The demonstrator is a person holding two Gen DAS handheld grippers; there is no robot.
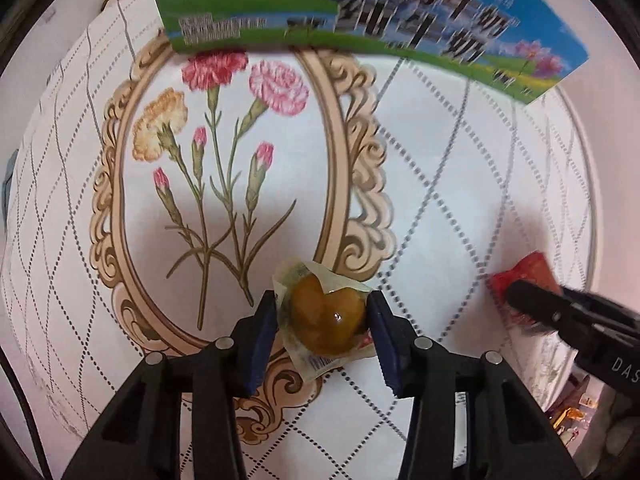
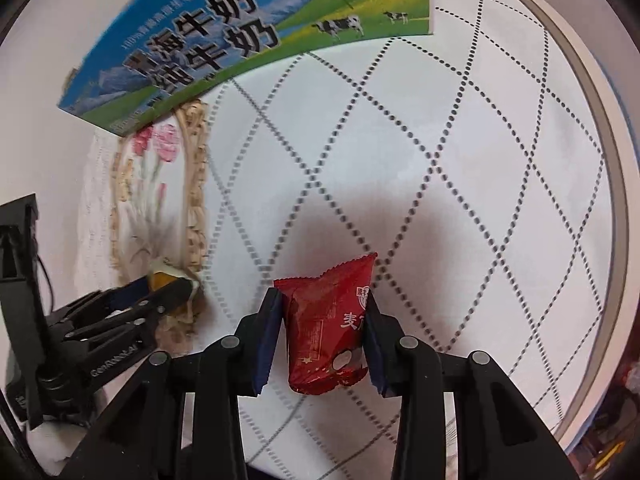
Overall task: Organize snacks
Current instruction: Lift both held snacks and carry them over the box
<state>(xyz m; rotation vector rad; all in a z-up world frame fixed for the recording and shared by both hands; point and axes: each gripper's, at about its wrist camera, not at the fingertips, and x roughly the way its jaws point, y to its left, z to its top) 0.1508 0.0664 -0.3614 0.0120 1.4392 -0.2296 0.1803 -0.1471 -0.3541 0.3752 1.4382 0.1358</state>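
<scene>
Each hand carries one snack, presumably so that two pieces can go to their place in a single trip. The left gripper [image 1: 322,314] has its fingers clamped on a clear-wrapped amber sweet [image 1: 326,318], the blue pads pressing the rounded body from either side while the crinkled wrapper ends stick out above and below. The right gripper [image 2: 324,334] has its fingers closed on a red snack packet [image 2: 326,332], gripped across its middle so the crimped top edge stands free toward twelve o'clock. Both point steeply down over the tabletop [image 2: 460,168], which is covered by a white cloth with dotted diamond lines; whether either snack touches the cloth or hangs just above it I cannot tell.

A blue-and-green milk carton box [image 2: 240,36] stands at about eleven o'clock in the right wrist view and at twelve to one o'clock in the left. It is the likely destination (a judgement only, since its opening is not visible).

The left wrist view alone shows the cloth's carnation print in an ornate oval frame [image 1: 224,148], directly beyond the sweet, and catches the right gripper at three to four o'clock with only a corner of red wrapper showing. The right wrist view alone shows the tabletop's curved rim [image 2: 600,160] sweeping from one to four o'clock, the cows and large lettering on the box, and the left gripper side-on at eight o'clock.
</scene>
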